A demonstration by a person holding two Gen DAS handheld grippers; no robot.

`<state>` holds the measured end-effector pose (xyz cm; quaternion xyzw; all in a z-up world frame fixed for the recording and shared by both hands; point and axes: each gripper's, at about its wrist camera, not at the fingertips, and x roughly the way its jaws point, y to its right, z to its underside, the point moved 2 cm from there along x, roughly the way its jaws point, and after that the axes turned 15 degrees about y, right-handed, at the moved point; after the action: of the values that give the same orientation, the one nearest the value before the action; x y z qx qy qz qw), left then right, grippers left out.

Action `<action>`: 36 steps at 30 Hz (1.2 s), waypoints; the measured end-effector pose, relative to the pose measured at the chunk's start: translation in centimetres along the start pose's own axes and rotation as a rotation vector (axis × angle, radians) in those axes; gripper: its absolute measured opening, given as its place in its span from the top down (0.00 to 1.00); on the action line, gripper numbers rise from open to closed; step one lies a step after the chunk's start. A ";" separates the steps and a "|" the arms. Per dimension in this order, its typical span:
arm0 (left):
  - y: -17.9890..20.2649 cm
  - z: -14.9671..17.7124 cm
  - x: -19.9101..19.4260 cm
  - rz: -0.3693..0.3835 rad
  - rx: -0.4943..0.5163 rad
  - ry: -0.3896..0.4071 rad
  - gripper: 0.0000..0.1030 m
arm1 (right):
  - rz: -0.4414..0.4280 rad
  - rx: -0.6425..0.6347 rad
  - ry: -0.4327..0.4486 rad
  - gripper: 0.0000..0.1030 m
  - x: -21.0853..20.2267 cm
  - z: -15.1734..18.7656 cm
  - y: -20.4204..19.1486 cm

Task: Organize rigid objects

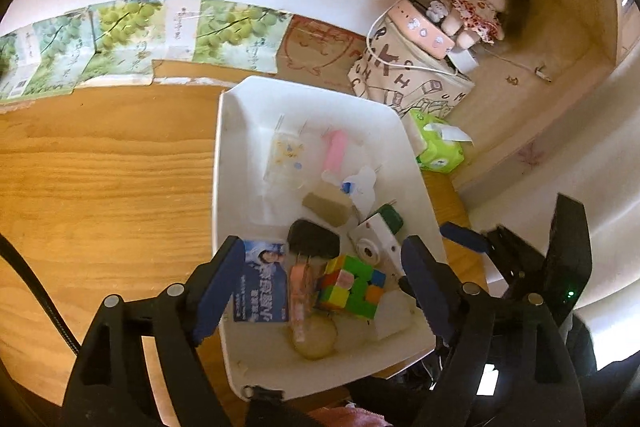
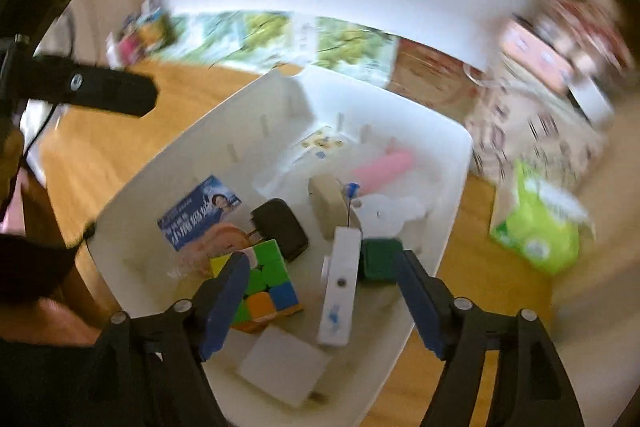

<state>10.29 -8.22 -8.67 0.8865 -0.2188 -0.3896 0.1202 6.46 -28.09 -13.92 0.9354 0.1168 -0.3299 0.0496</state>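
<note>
Both my jaws stand released and empty above the white bin (image 1: 228, 163), which sits on the wooden worktop (image 1: 100, 167) with its far end toward the wall. My left gripper (image 1: 320, 275) hangs over the near end, its pads either side of the puzzle cube (image 1: 352, 285) without touching it. My right gripper (image 2: 324, 291) hovers just right of it, pads apart, with the white toy camera (image 2: 340, 291) lying between them but not pressed.

The hard things are gathered in the bin, I judge, so they stay corralled rather than scattered across the worktop. The heavier blocks crowd the near end, where I reach in; the lighter pieces lie farther back.

Counted in the bin: one puzzle cube, one toy camera, one black plug (image 1: 314, 237), one green block (image 1: 392, 219), one tan block (image 1: 328, 205), one blue printed card (image 1: 262, 279), one pink stick (image 1: 336, 147), one clear case with yellow print (image 1: 286, 157), one white block (image 1: 390, 313), and one pale round piece (image 1: 316, 341). A small white shape with a blue bit lies mid-bin; I cannot tell what it is.

Outside the bin, to the right, lies one green tissue pack (image 1: 438, 143), soft, so left out, I'd say. A doll (image 1: 476, 7) sits in the far right corner
</note>
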 end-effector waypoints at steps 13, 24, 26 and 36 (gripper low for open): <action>-4.7 3.4 -5.8 -0.065 -0.052 -0.010 0.20 | 0.041 0.208 -0.013 0.21 -1.7 1.9 -5.4; -8.7 7.3 -10.1 -0.265 0.019 0.019 0.19 | 0.105 0.277 0.014 0.01 -4.2 2.1 -12.9; -9.4 7.9 -10.8 -0.318 0.031 0.030 0.19 | 0.128 0.316 0.021 0.01 -5.2 2.2 -14.2; -6.9 7.5 -15.4 -0.509 0.122 0.108 0.01 | 0.167 0.346 0.033 0.01 -10.6 -0.8 -16.9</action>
<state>-2.54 4.95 -6.52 0.9382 -0.0049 -0.3453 -0.0236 -5.33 -13.56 -6.90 0.9418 -0.0186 -0.3244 -0.0867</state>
